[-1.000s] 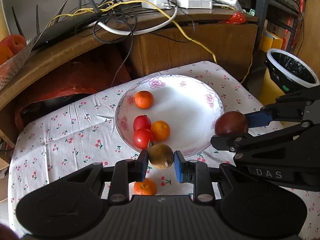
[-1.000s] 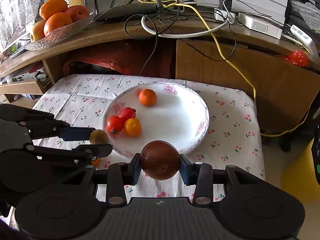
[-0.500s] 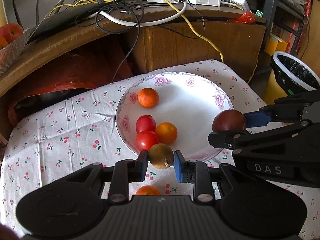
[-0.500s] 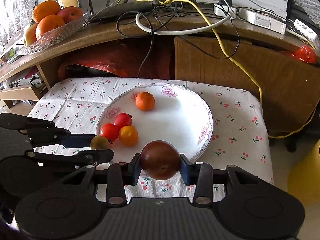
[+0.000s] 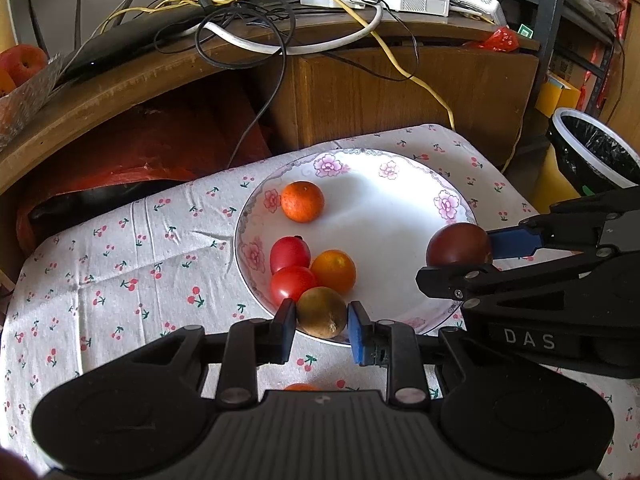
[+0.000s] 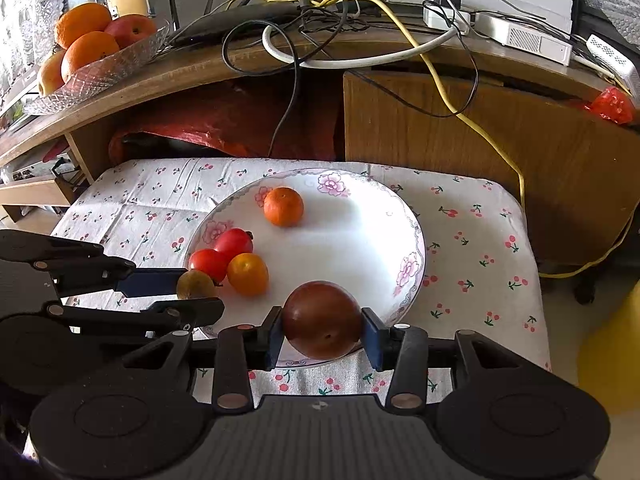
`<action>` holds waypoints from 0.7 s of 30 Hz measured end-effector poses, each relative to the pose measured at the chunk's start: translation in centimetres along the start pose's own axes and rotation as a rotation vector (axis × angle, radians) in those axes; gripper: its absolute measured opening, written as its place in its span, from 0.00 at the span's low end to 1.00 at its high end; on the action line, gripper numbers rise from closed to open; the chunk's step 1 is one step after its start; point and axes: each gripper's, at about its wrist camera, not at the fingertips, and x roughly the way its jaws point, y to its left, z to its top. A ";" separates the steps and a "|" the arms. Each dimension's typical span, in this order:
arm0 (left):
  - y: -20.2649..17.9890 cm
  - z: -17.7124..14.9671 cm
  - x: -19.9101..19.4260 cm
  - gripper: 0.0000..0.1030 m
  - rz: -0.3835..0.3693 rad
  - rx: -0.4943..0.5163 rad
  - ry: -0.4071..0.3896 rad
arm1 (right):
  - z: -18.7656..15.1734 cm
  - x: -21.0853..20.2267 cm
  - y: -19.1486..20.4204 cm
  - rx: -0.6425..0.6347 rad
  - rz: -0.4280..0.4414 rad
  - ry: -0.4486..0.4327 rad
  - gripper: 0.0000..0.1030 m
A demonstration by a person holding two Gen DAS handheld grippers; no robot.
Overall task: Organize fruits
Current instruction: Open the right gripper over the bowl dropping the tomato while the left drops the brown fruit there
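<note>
A white flowered plate sits on the cherry-print cloth. On it lie an orange mandarin, two red tomatoes and a small orange. My left gripper is shut on a brown-green kiwi, over the plate's near-left rim beside the tomatoes. My right gripper is shut on a dark red plum, over the plate's near-right rim. Another small orange peeks out on the cloth beneath the left gripper.
A wooden desk with tangled cables rises right behind the small table. A glass bowl of oranges and apples stands on its left end. A bin with a black liner is at the right. Red plastic lies under the desk.
Both grippers have carried their fruit forward, from in front of the plate to over its near rim. The loose orange on the cloth has slipped almost out of sight under the left gripper.
</note>
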 end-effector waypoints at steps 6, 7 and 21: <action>0.0 0.0 0.0 0.35 0.001 0.000 0.000 | -0.1 0.0 0.0 0.000 0.000 -0.004 0.37; 0.0 0.0 0.0 0.35 0.002 0.000 -0.001 | -0.1 0.0 0.0 0.001 0.001 -0.004 0.37; -0.3 0.2 -0.6 0.40 0.003 0.006 -0.027 | 0.2 -1.0 -0.6 0.022 0.003 -0.052 0.41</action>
